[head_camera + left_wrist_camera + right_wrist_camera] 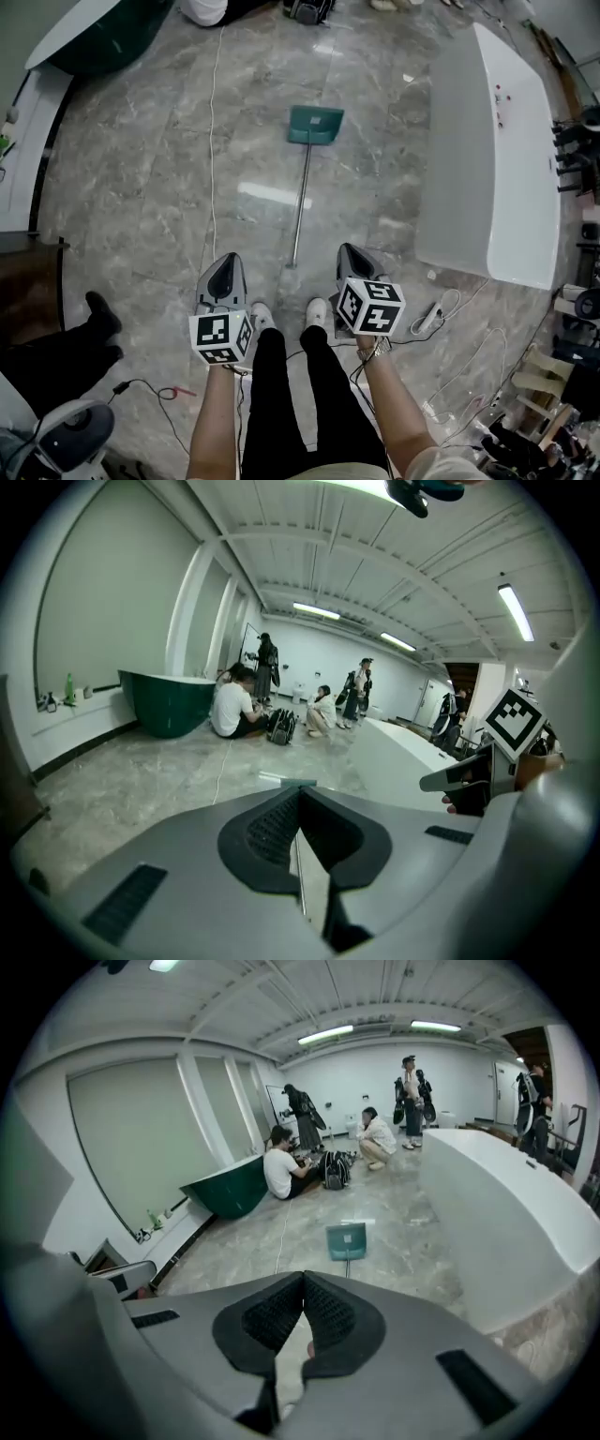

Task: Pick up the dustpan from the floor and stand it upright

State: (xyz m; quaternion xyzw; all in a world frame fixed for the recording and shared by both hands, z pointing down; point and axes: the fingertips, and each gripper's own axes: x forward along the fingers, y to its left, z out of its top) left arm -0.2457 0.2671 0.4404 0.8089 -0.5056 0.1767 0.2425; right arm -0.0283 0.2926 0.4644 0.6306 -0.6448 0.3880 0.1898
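- Dustpan (315,125) is lying flat on the marble floor (141,187), straight ahead of your shoes (319,311), and nothing is touching it.
- Your left gripper (227,260) has its jaws pinched tip to tip, with nothing between them.
- Your right gripper (348,250) is the same: tips together and empty.
- The near end of the handle (302,206) sits between your two grippers, just ahead of your toes.
- Its long axis runs away from you, with the green pan at the far end leaning slightly right.
- In the left gripper view your own jaws hide nearly all of it, leaving only a green sliver above the tips.
- The right gripper view shows the pan clearly, but the lower handle is cut off behind the jaws.
- The white bathtub (497,169) stands off to your right.
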